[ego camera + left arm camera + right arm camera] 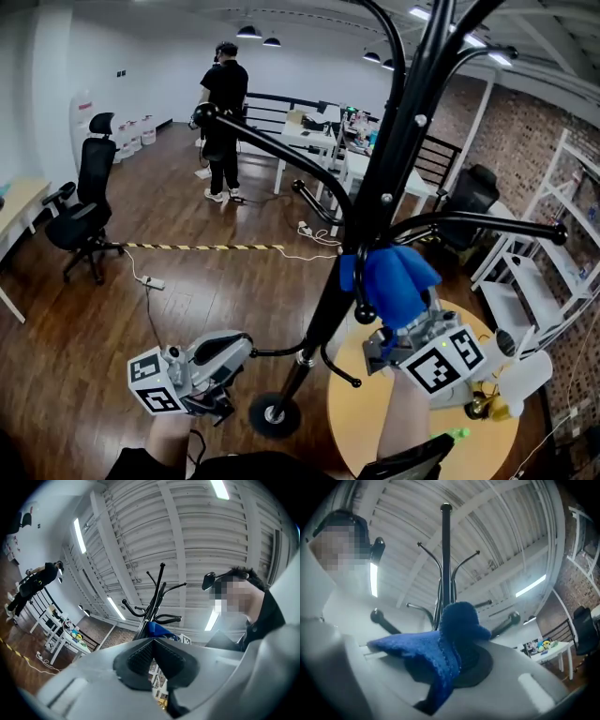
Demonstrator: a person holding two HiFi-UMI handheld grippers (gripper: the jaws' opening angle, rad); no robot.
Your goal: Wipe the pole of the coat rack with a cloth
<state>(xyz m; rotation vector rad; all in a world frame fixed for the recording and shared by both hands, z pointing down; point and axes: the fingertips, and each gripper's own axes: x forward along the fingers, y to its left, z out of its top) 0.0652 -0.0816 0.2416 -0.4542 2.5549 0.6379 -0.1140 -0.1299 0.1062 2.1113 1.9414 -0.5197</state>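
The black coat rack pole [375,211] rises from its round base [274,413] on the wood floor, with curved hooks branching off. A blue cloth [389,277] is bunched right beside the pole at mid height, where the lower hooks branch off. My right gripper [405,323] is shut on it from below. In the right gripper view the cloth [440,651] drapes over the jaws, with the pole [446,555] straight behind it. My left gripper [230,352] hangs low, left of the pole near the base. Its jaws [152,644] are shut with nothing between them.
A round yellow table [361,427] stands just right of the base, under my right arm. A black office chair [84,211] is at the left, and a person [223,112] stands far back. White desks [314,141] and a white shelf [553,234] line the back and right.
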